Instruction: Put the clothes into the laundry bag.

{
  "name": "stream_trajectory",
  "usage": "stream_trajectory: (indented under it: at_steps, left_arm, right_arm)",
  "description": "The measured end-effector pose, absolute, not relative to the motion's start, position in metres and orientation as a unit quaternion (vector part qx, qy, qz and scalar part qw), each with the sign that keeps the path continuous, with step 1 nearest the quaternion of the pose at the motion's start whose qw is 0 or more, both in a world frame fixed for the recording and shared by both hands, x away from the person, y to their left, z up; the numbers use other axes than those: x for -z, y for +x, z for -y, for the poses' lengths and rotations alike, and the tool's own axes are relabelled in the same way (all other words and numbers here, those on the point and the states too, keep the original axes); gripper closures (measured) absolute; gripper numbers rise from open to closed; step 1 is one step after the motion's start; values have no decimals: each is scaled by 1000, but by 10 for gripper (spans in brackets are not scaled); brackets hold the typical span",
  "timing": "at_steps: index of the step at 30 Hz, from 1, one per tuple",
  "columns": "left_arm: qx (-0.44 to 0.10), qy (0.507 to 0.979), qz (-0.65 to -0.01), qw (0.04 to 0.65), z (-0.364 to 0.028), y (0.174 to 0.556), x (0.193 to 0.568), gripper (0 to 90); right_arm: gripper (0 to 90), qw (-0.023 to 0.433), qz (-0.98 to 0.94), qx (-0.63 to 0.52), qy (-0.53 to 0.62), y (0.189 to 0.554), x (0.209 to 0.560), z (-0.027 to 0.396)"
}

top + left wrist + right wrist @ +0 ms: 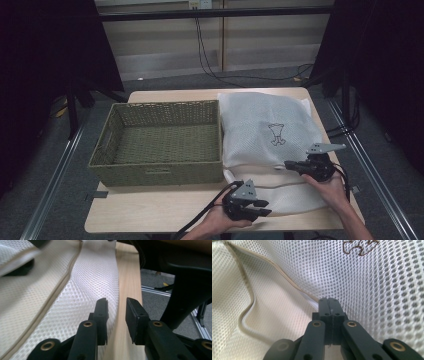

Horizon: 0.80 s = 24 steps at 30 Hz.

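The surface [165, 210] is a pale wooden top carrying two items. An olive woven basket [160, 172] sits on the left half, nothing visible in it. A white mesh bag [265, 125] lies flat on the right half, touching the basket's right wall along its left edge, with a small dark embroidered figure [276, 134] near its middle. A beige zip or piping seam [247, 297] runs across the bag's near portion and curves in a loop.

The right gripper [292, 165] rests on the near part of the bag; its jaws are pressed together with a fold of mesh at the seam pinched between them, as the right gripper view shows [330, 305]. The left gripper [265, 207] is at the near edge of the surface beside the bag's lower hem. In its own view [117, 305] the jaws stand apart with a clear gap, nothing between them; one jaw lies over the mesh, the other over bare wood.

The right hand [331, 187] and its gripper cover part of the bag's near right corner. Both forearms are cut off at the bottom edge. Dark panels on either side of the surface hide the surroundings; cables [205, 55] hang at the rear wall.
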<state>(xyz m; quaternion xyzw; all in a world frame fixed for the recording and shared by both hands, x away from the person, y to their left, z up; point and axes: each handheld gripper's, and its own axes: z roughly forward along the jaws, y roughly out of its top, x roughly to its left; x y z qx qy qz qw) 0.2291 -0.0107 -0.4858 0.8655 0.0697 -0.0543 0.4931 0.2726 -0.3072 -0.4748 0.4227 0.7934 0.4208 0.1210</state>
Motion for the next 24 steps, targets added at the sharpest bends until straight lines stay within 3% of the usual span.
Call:
stream_trajectory:
  at_steps: [4,7,15,24]
  left_arm:
    - [45,860,-85,502,-1,235,474,702]
    - [30,857,-86,508,-16,238,466,719]
    - [18,847,-119,518,-57,252,461,760]
    - [-3,834,-142,533,-80,261,451,736]
  right_arm:
    - [900,123,-785,-435,423,268,470,310]
    - [779,123,-776,-452,423,261,463,316]
    - [674,164,-746,-460,452,228,448,357]
    - [452,181,-733,-399,520,219,474,399]
